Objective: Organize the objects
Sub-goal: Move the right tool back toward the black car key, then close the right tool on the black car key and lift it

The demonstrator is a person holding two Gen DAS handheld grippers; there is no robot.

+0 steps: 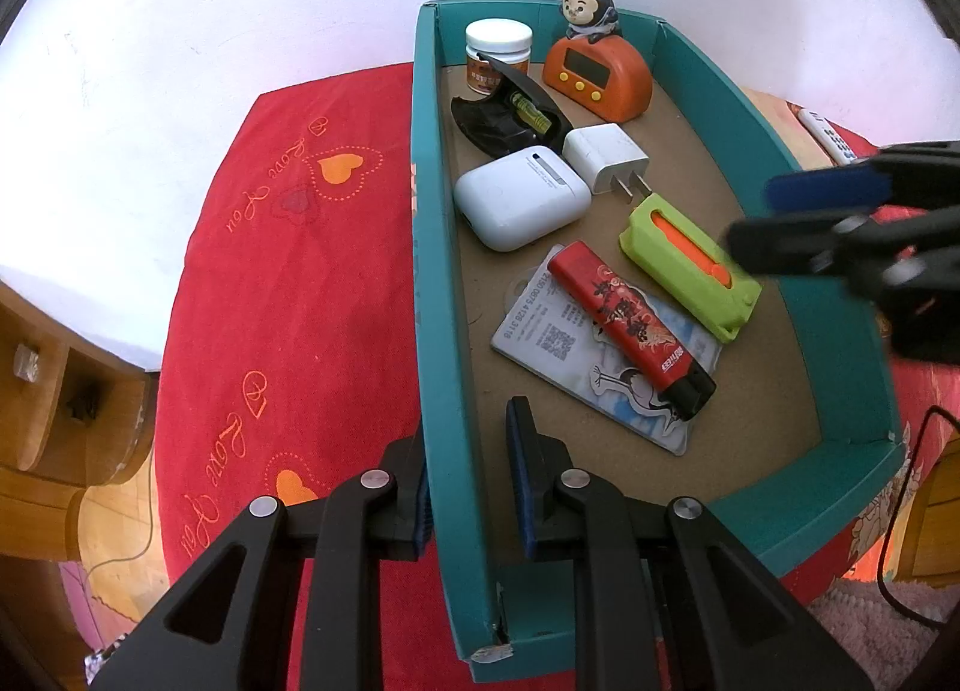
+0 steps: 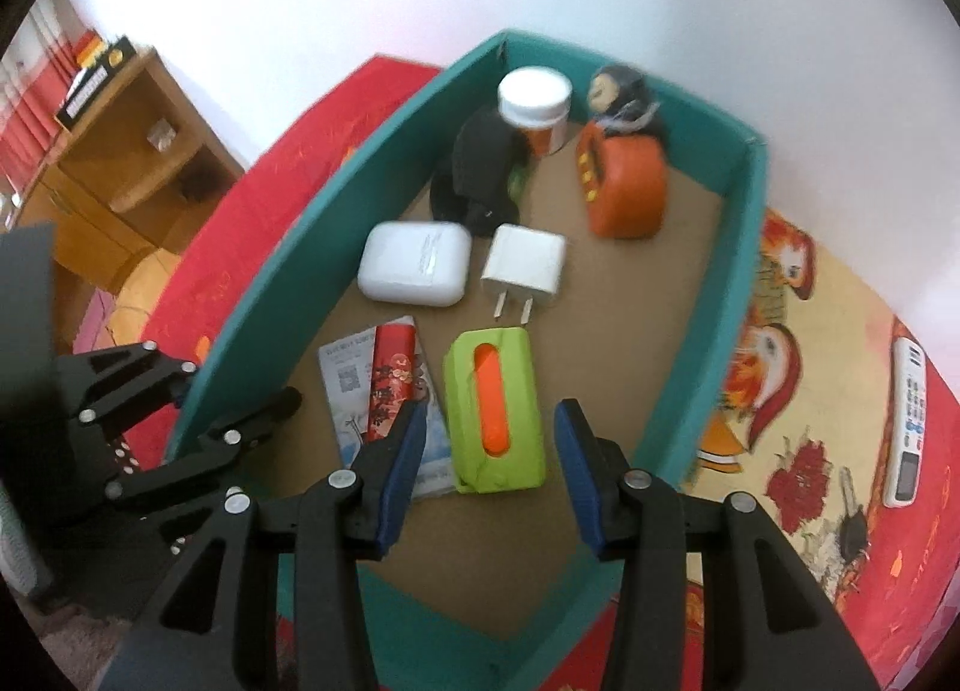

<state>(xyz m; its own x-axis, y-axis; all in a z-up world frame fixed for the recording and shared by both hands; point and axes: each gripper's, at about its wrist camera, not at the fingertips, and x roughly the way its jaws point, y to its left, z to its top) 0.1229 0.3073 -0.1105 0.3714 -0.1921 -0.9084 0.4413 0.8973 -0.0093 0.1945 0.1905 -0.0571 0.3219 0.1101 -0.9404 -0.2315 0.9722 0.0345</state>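
red cloth [image 1: 288,295]: only the right view shows the whole remote [image 2: 909,421].

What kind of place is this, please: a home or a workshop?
Probably a home room, perhaps a bedroom: a red cloth with hearts under the teal box, a wooden cabinet, and a remote control.

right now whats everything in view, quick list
box: 1, teal, on red cloth
jar: 1, white lid, far corner
timer: 1, orange, far end, monkey figure on top
case: 1, black, open, by jar
earbud case: 1, white, middle
charger plug: 1, white, beside it
cutter: 1, green-orange
lighter: 1, red, on card
remote: 1, white, outside box
left gripper: astride box wall
right gripper: open, over cutter
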